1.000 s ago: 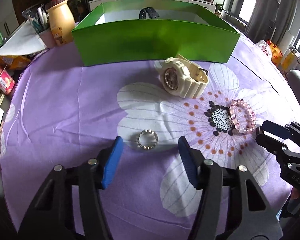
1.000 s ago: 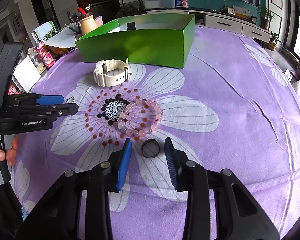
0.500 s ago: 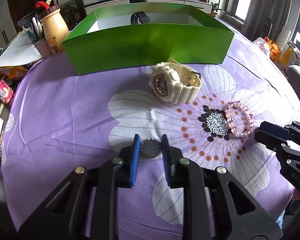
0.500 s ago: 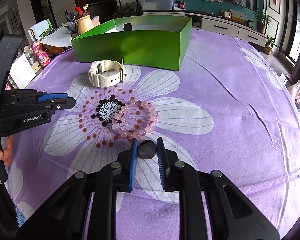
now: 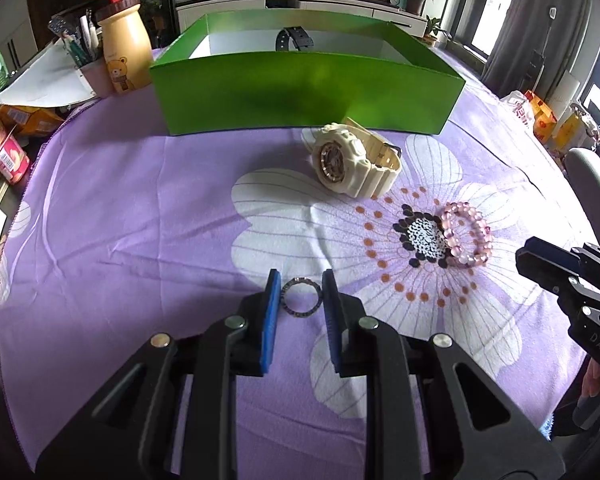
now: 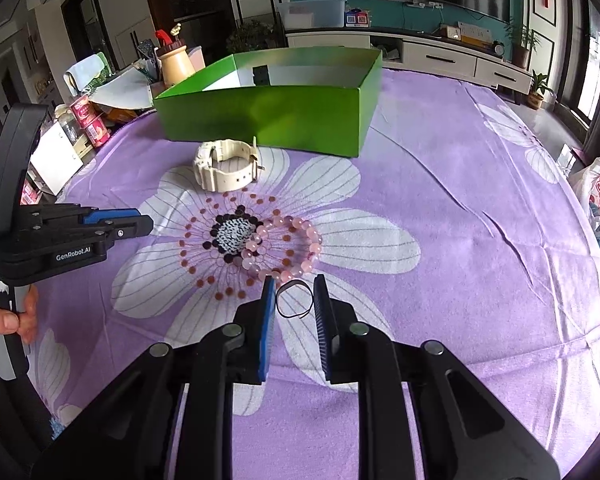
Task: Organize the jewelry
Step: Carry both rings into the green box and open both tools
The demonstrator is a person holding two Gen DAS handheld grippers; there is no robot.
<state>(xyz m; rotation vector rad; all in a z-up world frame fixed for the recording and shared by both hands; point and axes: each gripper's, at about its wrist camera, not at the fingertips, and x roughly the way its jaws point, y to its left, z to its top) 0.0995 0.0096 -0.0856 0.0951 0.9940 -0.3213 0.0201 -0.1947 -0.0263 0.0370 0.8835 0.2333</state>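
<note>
Left gripper [image 5: 301, 292] pinches beaded ring [image 5: 301, 296], right gripper [image 6: 295, 294] pinches thin dark ring [image 6: 294, 299]; keep grips steady, lift both toward green box [image 5: 300, 92].

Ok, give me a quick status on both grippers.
Left gripper shut on studded ring. Right gripper shut on thin dark ring. Cream watch, pink bead bracelet on cloth. Path to green box unobstructed.

left hand-held gripper [image 5: 301, 294] clamping ring [image 5: 301, 296], purple tablecloth [image 5: 140, 220]
</note>
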